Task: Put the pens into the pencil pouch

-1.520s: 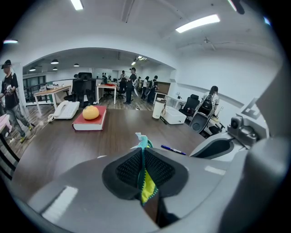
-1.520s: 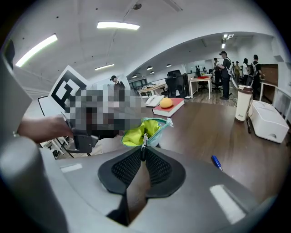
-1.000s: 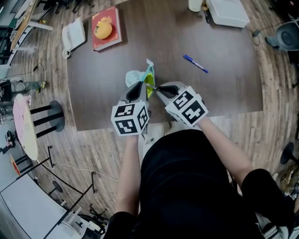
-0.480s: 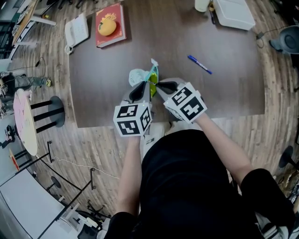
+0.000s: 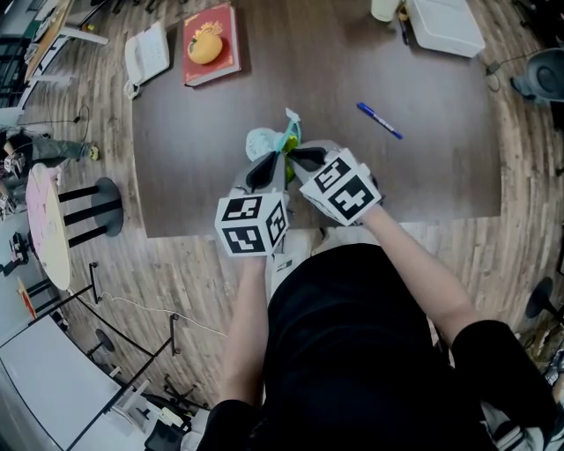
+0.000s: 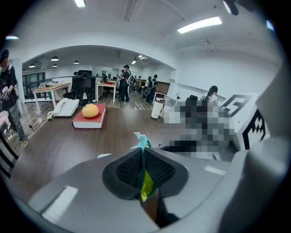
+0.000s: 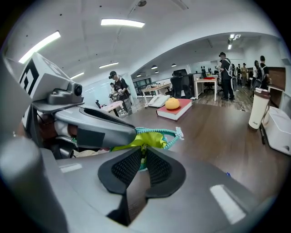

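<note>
The pencil pouch [image 5: 280, 144], teal-zippered with a yellow-green lining, is held up over the near middle of the brown table [image 5: 194, 150] between both grippers. My left gripper [image 5: 268, 169] is shut on one edge of its mouth; teal zipper tape and yellow lining [image 6: 144, 182] are pinched between the pads. From the right, my right gripper [image 5: 296, 158] is shut on the other edge of the pouch [image 7: 150, 139], close to the left gripper's jaw. A blue pen [image 5: 379, 121] lies alone on the table to the right, beyond both grippers.
A red book [image 5: 211, 44] with an orange on it and a white telephone [image 5: 145, 57] sit at the far left. A white box [image 5: 449, 22] and a cup [image 5: 383, 7] stand at the far right edge. A stool [image 5: 97, 218] stands left of the table.
My right gripper has shifted a little left, closer to the left gripper and the pouch's mouth. The left gripper and the pen have stayed put.
</note>
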The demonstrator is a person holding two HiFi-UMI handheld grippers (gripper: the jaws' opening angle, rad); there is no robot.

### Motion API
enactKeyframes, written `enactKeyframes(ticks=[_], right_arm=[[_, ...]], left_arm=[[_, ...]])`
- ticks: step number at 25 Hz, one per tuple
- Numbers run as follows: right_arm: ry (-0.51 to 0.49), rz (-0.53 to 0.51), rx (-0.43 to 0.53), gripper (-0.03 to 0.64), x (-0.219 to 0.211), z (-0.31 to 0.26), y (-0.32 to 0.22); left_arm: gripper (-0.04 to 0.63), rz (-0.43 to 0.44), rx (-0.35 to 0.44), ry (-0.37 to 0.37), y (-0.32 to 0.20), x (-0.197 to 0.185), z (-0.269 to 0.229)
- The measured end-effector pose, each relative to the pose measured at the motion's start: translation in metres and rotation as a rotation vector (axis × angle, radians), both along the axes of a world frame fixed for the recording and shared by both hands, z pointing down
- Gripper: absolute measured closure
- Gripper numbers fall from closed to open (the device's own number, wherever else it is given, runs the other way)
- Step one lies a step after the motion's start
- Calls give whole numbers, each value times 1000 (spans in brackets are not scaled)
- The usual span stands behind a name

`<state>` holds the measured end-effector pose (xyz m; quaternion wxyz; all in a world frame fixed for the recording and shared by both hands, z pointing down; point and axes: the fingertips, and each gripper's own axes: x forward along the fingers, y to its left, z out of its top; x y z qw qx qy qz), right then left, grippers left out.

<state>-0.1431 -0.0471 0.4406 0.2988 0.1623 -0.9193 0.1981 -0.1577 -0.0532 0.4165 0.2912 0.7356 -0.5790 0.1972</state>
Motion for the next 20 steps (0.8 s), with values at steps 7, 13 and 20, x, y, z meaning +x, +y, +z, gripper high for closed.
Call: enactKeyframes(ticks=[7, 13, 20], right_arm=[[23, 5, 36, 571, -2, 5, -2], [19, -9, 39, 568, -1, 3, 1], [3, 8, 43, 568, 6, -2, -2]], left_arm=[[575, -4, 1, 5, 1, 0, 1], [575, -9, 5, 8, 1, -1, -2], [575, -13, 7, 9, -4, -2, -1]])
